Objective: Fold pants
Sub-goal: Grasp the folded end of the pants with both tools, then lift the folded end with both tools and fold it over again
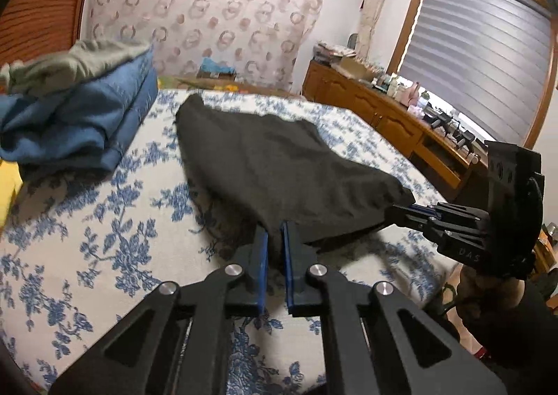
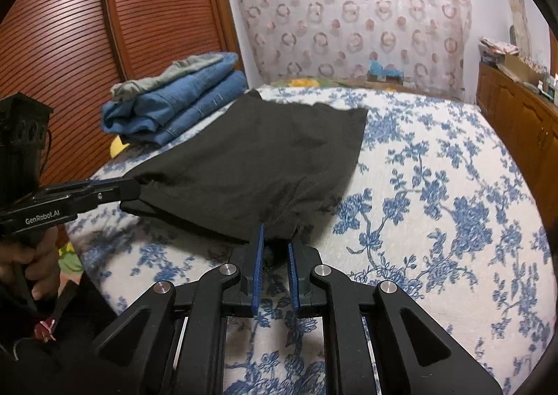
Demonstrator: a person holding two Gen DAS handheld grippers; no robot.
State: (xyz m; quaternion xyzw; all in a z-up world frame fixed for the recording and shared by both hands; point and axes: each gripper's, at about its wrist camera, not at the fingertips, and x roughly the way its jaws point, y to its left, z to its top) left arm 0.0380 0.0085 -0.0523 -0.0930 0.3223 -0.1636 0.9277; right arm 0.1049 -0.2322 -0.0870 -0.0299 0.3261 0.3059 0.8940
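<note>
Black pants (image 1: 265, 157) lie spread on the bed, also seen in the right wrist view (image 2: 254, 157). My left gripper (image 1: 274, 226) is shut on the near edge of the pants and holds it lifted above the bedspread; it shows from the side in the right wrist view (image 2: 134, 189). My right gripper (image 2: 275, 232) is shut on the other near corner of the pants, also lifted; it shows in the left wrist view (image 1: 404, 208). The far end of the pants rests on the bed.
The bed has a white bedspread with blue flowers (image 2: 436, 185). A pile of folded jeans (image 2: 178, 105) with a grey garment on top sits at the far left (image 1: 80, 116). A wooden cabinet with clutter (image 1: 394, 116) runs along the right. A louvred wooden door (image 2: 69, 46) is on the left.
</note>
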